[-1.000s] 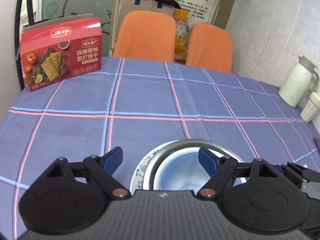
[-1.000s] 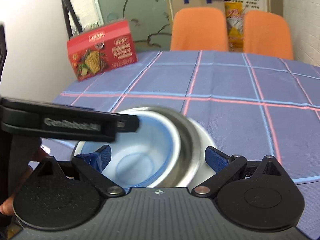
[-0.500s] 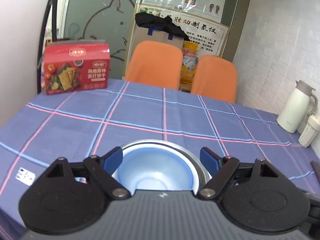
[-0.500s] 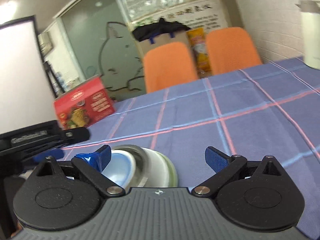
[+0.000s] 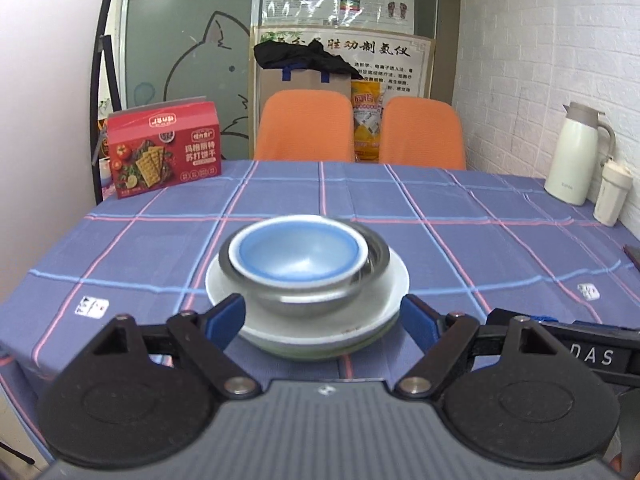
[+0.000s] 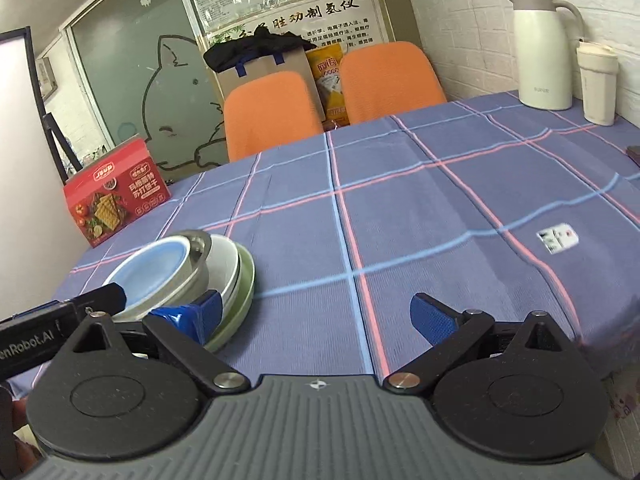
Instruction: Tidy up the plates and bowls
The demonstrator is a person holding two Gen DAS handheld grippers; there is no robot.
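A blue bowl sits nested inside a steel bowl, which rests on a white plate stacked on a pale green plate, all on the near left part of the blue checked tablecloth. Half a second ago the left gripper was right above this stack; now it has drawn back, so the whole stack shows between its blue fingertips, spread wide and holding nothing. The right gripper has also pulled away to the right of the stack, jaws wide and empty. Beyond the stack to the left stands a red cracker box; well beyond it to the right stands a white thermos.
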